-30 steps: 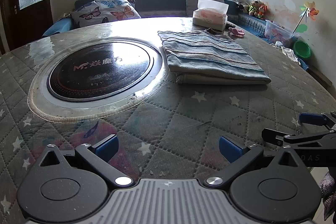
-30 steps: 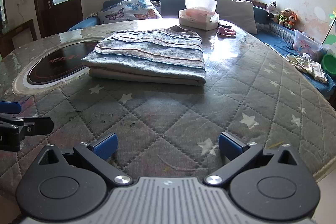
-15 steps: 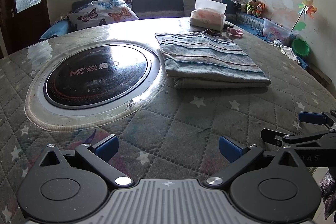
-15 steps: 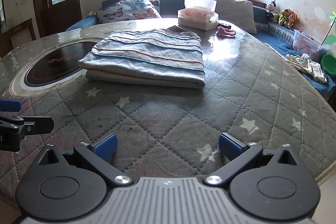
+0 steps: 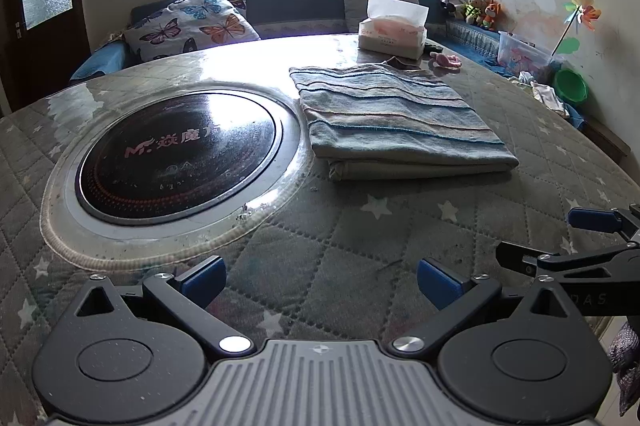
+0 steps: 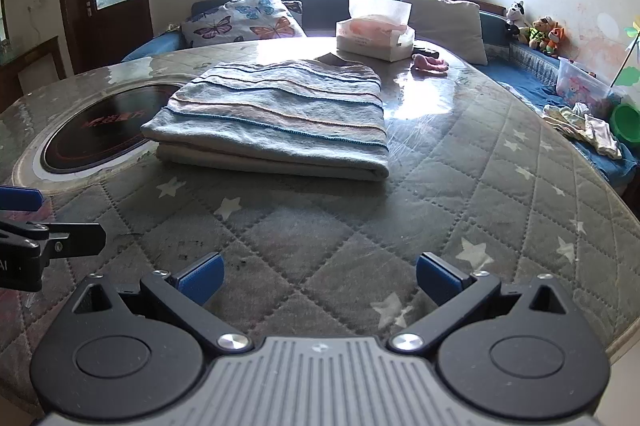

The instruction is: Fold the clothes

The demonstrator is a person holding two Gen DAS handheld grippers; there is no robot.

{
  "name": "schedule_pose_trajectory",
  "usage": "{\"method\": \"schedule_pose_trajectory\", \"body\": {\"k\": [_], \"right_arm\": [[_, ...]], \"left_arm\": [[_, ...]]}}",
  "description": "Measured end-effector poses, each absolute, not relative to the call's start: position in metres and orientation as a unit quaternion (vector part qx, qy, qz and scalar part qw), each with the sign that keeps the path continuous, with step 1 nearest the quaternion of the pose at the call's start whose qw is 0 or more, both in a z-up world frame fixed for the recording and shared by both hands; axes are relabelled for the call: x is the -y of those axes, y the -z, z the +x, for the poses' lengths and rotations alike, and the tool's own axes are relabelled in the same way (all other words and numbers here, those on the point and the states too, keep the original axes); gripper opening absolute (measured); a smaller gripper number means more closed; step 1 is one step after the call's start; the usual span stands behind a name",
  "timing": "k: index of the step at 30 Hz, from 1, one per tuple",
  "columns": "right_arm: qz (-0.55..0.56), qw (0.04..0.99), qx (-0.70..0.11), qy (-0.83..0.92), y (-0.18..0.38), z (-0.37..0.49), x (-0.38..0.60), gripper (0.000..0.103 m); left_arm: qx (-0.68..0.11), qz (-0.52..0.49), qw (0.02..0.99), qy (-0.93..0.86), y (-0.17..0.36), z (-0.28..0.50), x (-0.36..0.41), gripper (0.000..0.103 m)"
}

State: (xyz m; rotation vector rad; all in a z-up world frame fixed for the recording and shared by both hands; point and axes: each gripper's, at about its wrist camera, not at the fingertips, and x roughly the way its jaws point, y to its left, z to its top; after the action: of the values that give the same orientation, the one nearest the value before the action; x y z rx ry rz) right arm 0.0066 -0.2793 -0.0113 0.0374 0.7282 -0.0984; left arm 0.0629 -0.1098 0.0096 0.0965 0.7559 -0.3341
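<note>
A striped blue-grey garment (image 5: pixel 396 118) (image 6: pixel 276 118) lies folded into a neat rectangle on the round quilted table (image 5: pixel 360 238) (image 6: pixel 460 194), just right of the black induction plate (image 5: pixel 180 154) (image 6: pixel 92 130). My left gripper (image 5: pixel 320 280) hovers open over the table's near edge, well short of the garment, with nothing between its blue pads. My right gripper (image 6: pixel 318 276) is likewise open and empty, near the front edge. Each gripper shows at the side of the other's view: the right one's fingers (image 5: pixel 592 220) and the left one's fingers (image 6: pixel 20 198).
A tissue box (image 5: pixel 392 32) (image 6: pixel 374 38) and a small pink item (image 5: pixel 446 60) (image 6: pixel 430 63) sit at the table's far side. Behind are a bench with a butterfly pillow (image 5: pixel 188 22), plush toys (image 6: pixel 536 30), a plastic box (image 6: pixel 582 84) and a green bowl (image 5: pixel 570 84).
Both grippers have drifted slightly back and up from the garment, staying open. The folded garment has not moved.
</note>
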Motion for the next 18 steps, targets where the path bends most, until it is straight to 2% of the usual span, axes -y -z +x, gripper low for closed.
{"method": "schedule_pose_trajectory", "body": {"k": [18], "right_arm": [[0.021,0.931,-0.361,0.056,0.009,0.024,0.283,0.103]], "left_arm": [[-0.377,0.052,0.909,0.172,-0.011,0.083,0.116,0.103]]}}
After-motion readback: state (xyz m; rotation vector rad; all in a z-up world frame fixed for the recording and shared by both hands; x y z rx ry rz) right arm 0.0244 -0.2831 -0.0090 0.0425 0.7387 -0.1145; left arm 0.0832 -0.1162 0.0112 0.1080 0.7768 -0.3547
